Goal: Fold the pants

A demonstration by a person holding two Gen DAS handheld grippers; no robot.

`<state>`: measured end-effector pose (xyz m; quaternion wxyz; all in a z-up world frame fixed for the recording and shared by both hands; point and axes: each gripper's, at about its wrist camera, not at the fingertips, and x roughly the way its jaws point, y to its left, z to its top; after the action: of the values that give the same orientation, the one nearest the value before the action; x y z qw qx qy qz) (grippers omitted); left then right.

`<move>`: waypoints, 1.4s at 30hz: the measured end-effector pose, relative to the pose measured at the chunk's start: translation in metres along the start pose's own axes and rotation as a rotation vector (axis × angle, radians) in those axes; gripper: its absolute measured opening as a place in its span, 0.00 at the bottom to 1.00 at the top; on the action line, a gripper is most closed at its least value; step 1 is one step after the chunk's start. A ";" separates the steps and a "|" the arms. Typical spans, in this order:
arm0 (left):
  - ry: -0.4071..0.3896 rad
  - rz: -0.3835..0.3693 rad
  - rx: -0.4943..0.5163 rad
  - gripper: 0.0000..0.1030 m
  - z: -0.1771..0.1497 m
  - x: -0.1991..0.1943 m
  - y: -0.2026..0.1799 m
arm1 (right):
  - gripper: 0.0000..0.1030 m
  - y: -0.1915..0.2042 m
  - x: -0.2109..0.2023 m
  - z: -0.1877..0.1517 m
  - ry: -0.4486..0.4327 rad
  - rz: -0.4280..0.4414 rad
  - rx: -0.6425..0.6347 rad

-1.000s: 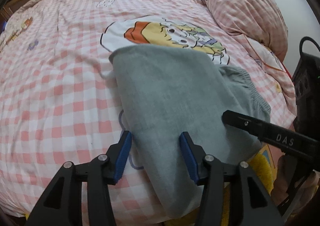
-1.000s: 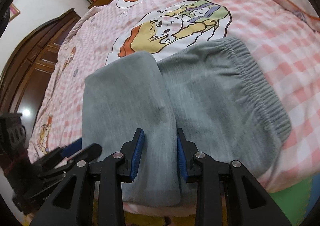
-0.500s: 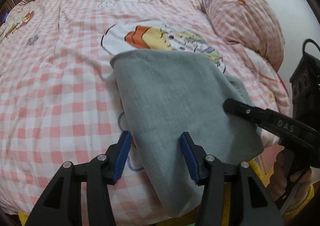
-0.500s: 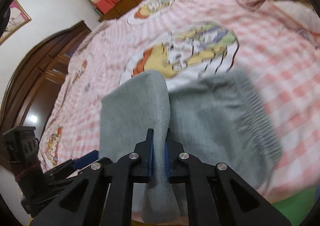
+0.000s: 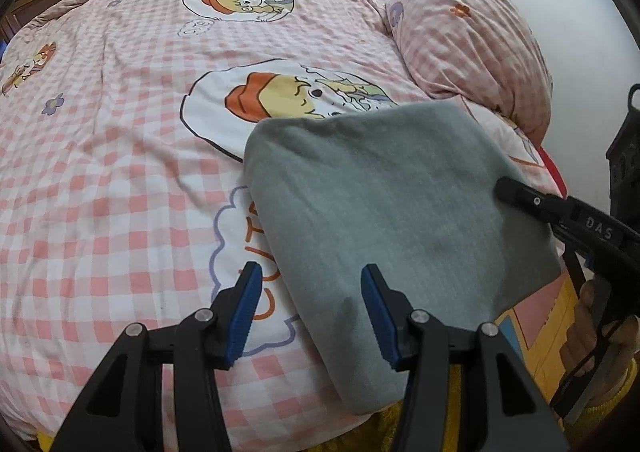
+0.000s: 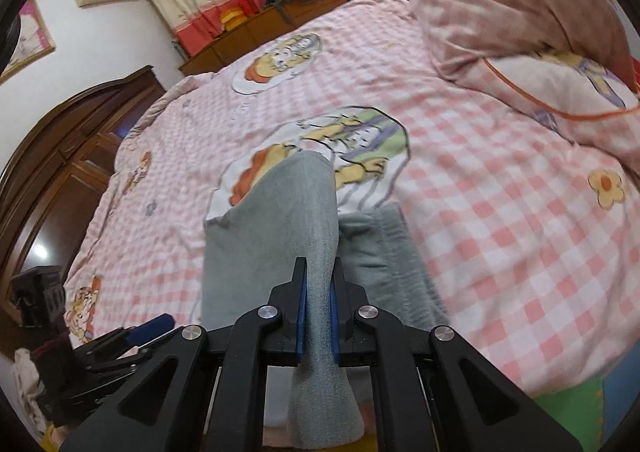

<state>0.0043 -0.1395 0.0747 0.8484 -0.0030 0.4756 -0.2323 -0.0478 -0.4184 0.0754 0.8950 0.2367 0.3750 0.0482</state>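
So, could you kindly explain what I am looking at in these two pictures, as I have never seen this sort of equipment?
There is no robot here. A person holds a two-fingered gripper in each hand, and each carries a wide-angle camera looking forward along its fingers. One picture comes from the left gripper, whose jaws stand open above the near edge of the grey pants. The other comes from the right gripper, whose jaws are shut on a fold of the pants, lifting it. The pants lie on a bed covered by a pink checked sheet with cartoon prints. A matching pillow sits at the right.
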 end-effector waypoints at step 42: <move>0.021 -0.033 0.039 0.31 0.059 0.086 -0.022 | 0.16 -0.008 0.060 0.018 0.100 -0.124 -0.177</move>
<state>0.0811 -0.2057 0.0429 0.8391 0.0081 0.4800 -0.2557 0.0071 -0.4169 0.0433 0.8939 0.1305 0.4272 0.0374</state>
